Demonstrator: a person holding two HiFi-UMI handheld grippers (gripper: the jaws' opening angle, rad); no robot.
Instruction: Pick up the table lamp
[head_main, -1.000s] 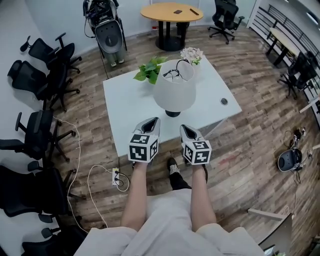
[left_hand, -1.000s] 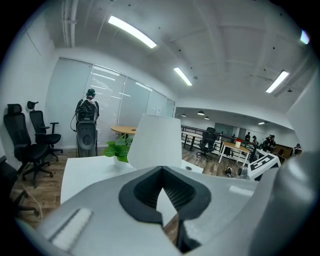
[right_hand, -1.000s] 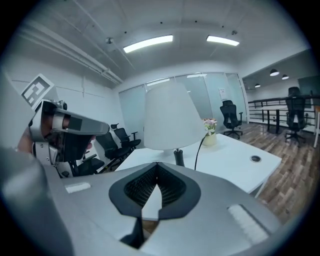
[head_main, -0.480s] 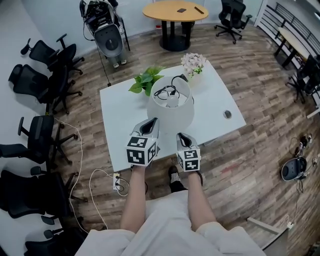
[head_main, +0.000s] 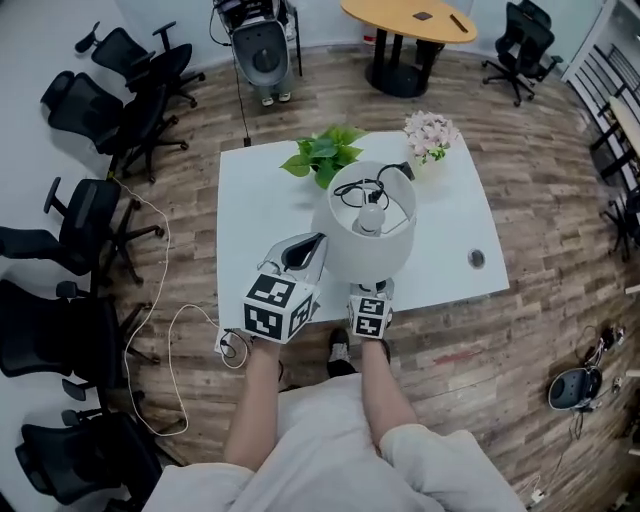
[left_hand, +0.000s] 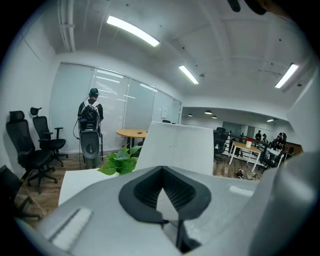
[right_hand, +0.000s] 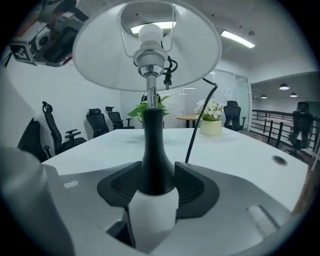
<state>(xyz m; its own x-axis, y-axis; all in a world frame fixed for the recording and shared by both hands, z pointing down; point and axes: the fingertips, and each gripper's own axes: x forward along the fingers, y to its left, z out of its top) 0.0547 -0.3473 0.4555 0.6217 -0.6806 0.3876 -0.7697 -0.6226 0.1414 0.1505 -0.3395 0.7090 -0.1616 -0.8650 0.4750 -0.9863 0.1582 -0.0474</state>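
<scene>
White lamp shade (head_main: 342, 250), black lamp stem (right_hand: 152, 150), white table (head_main: 260, 210), seemingly pink flowers (head_main: 430, 135)

The head view is looking steeply down from well above the near edge of the white table (head_main: 260, 230), taking in its whole top. The left gripper view is sitting low at that near edge, facing across the table toward its far side. The right gripper view is sitting low there too, close against the lamp (right_hand: 152, 145) and seeing up under its shade. All three views are sharing the table, the lamp and the green plant (head_main: 325, 155) at the table's far edge.
</scene>
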